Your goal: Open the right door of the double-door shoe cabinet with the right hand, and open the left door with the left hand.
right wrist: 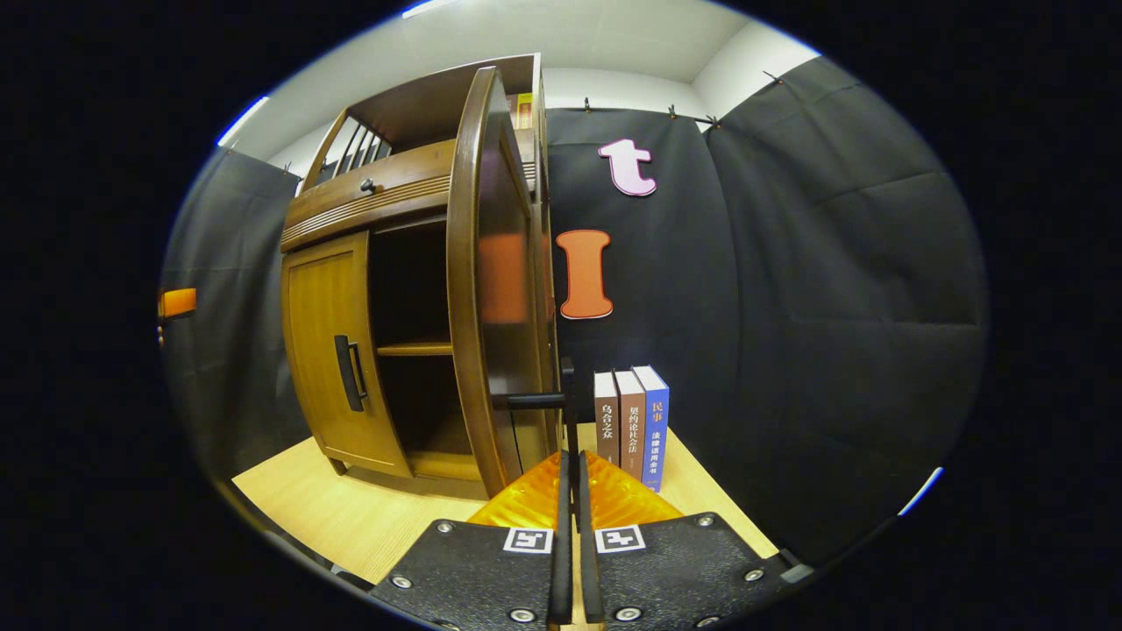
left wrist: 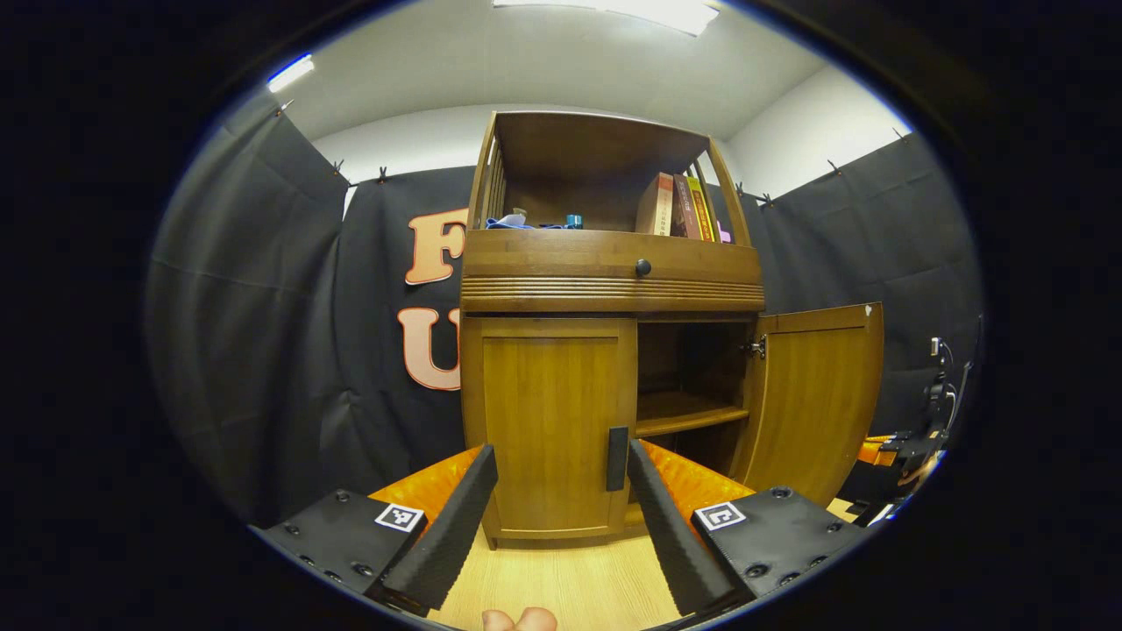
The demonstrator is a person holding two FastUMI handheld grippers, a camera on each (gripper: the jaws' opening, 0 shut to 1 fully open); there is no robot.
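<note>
Left gripper view: left gripper (left wrist: 561,491), jaws spread, could slip off the left door's handle (left wrist: 617,458) if misaligned.

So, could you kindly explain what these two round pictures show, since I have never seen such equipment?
A person holds one two-finger gripper in each hand; a camera rides on each, looking along its fingers.

In the left gripper view, the left gripper is open, facing the brown wooden shoe cabinet. Its left door, with a dark vertical handle, is closed; the right door stands open.

In the right gripper view, the right gripper has its fingers together just below that open door's dark handle, seen edge-on. Three upright books stand on the light wooden floor.
</note>
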